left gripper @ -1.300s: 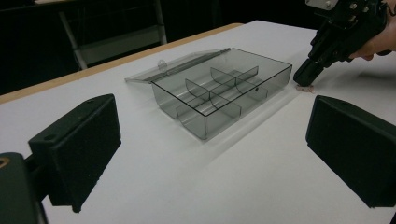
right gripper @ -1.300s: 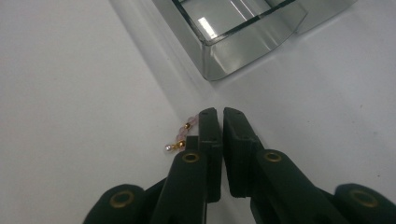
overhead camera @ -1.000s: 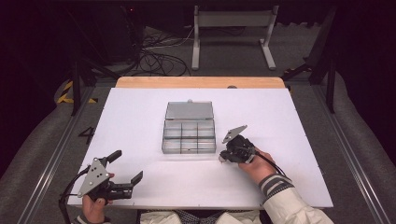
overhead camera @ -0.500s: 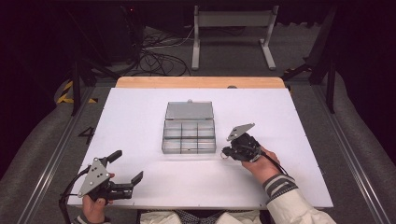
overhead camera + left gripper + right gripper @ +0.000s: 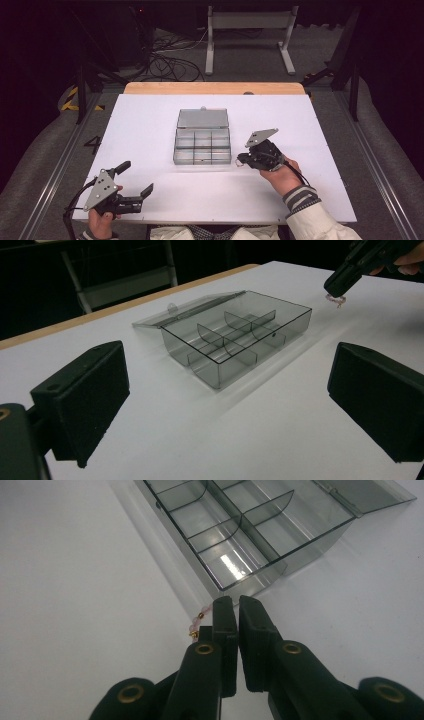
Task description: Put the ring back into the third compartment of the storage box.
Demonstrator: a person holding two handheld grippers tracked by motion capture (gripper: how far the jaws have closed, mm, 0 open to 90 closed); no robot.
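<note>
A clear plastic compartment box [image 5: 202, 146] stands mid-table with its lid [image 5: 202, 118] laid open behind it; its cells look empty. My right gripper [image 5: 241, 161] hovers just right of the box's front corner, shut on a small pink-and-gold beaded piece [image 5: 196, 626] that hangs from its left jaw. The right gripper view looks past the closed tips [image 5: 236, 605] onto the box [image 5: 240, 535]. My left gripper [image 5: 135, 178] rests near the table's front left, open and empty. Its view frames the box [image 5: 235, 340] between the wide-apart jaws [image 5: 230, 395], with the right gripper [image 5: 345, 282] and the dangling beads [image 5: 336, 300] beyond.
The white table [image 5: 150, 115] has a wooden strip [image 5: 215, 88] along its far edge. Behind it, cables [image 5: 165, 62] and a metal stand [image 5: 250, 30] sit on the dark floor.
The right gripper has drifted slightly right and up with the beaded piece still in it. The left gripper has stayed put.
</note>
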